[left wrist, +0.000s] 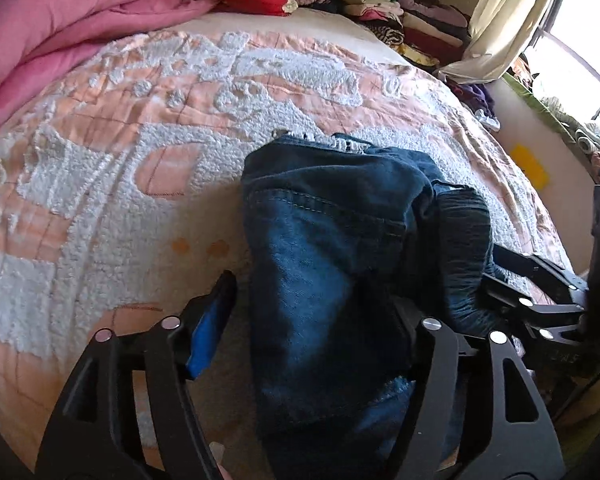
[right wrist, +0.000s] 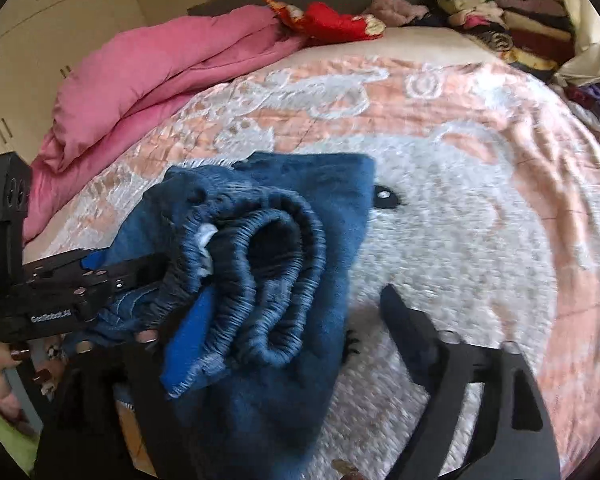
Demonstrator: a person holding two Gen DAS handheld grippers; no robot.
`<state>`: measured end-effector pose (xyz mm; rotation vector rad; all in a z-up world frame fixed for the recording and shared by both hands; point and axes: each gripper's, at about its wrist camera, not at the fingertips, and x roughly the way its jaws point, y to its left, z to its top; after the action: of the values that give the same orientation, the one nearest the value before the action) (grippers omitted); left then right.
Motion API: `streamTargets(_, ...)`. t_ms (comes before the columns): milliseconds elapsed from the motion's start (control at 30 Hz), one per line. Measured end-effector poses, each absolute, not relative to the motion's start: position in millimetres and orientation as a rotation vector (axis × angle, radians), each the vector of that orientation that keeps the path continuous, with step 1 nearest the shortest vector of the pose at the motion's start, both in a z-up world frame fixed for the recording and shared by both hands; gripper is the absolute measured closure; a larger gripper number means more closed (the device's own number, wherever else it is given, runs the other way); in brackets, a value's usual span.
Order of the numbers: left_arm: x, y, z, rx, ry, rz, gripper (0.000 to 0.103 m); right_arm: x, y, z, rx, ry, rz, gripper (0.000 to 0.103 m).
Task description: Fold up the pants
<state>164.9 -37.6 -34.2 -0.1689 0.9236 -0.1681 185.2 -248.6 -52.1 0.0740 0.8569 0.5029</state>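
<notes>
The folded jeans lie on the bedspread, long axis running away toward the pink quilt, elastic waistband nearest, between the spread left claw and spread right claw.

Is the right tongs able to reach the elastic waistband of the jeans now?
Probably yes. The right tongs are open, and the rolled elastic waistband already lies between the fingers, on the jeans. Nothing covers it; the left tongs only come in from the side.
</notes>
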Motion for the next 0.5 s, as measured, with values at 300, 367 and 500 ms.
streamTargets(300, 132, -35, -1, -0.148, 0.823, -0.150, 0.018, 133, -274, -12, 0.051, 0.713, 0.449, 0.005)
streamTargets(367, 123, -35, 7, -0.148, 0.803, -0.150, 0.011, 123, -278, -5, 0.048, 0.689, 0.443, 0.005)
streamTargets(500, 103, -32, 20, -0.149, 0.768, -0.151, 0.010, 100, -288, 6, 0.053, 0.646, 0.418, 0.005)
